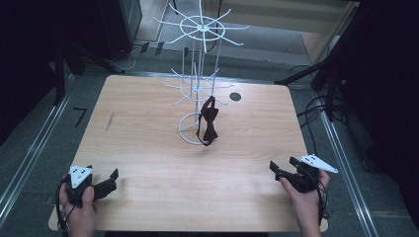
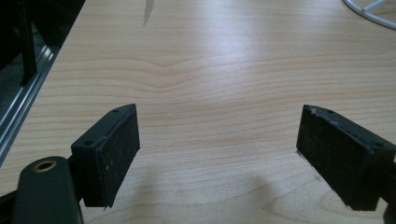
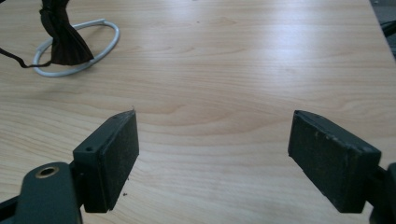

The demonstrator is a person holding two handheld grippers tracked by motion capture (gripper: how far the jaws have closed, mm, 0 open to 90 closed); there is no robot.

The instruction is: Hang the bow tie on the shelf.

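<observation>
Both claws [image 1: 111,178] [image 1: 282,167] wide open, empty, bow tie [image 1: 208,121] on rack [image 1: 197,84] well beyond

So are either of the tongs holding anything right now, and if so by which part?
Nothing is held. The left tongs and right tongs are both open over the bare table; the bow tie hangs on the rack.

A pale wooden worktop [image 1: 148,148] sits on grey floor [image 1: 29,133], metal rails [image 1: 346,163] flanking it, darkness beyond at twelve o'clock.
</observation>
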